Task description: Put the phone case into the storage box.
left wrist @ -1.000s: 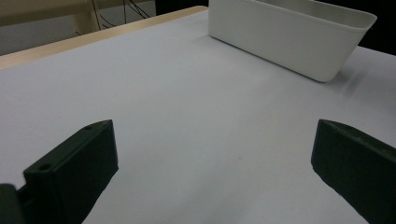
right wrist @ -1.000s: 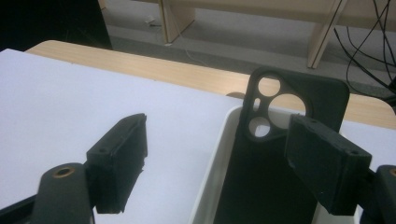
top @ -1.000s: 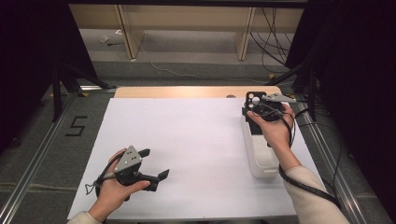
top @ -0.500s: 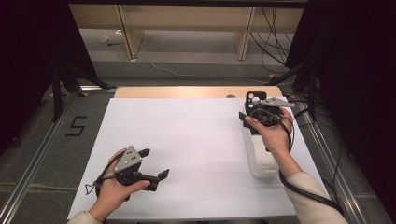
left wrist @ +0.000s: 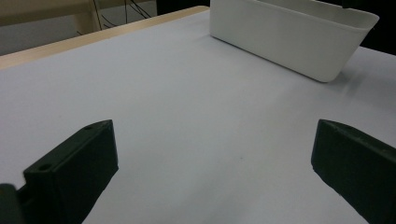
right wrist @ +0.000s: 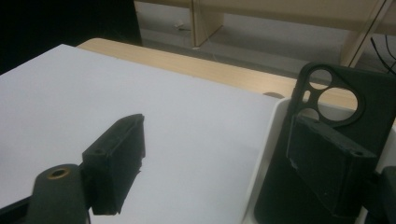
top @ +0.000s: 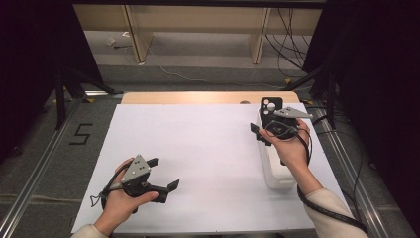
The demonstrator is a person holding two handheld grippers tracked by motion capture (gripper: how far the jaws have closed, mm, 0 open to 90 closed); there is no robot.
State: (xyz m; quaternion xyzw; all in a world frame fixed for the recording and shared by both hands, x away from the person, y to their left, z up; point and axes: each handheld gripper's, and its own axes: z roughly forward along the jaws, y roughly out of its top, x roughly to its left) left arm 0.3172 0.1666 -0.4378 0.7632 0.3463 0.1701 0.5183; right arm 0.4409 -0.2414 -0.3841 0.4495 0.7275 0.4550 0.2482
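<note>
The right tool [top: 265,130] is hovering over the far end of the white bin [top: 277,176] at the counter's [top: 208,148] right side, its jaws spread wide. A black phone case [right wrist: 327,154] is standing upright in that bin, just behind the right-hand jaw, not pinched. The left tool [top: 163,174] is sitting low over the near left of the counter, jaws spread and holding nothing
</note>
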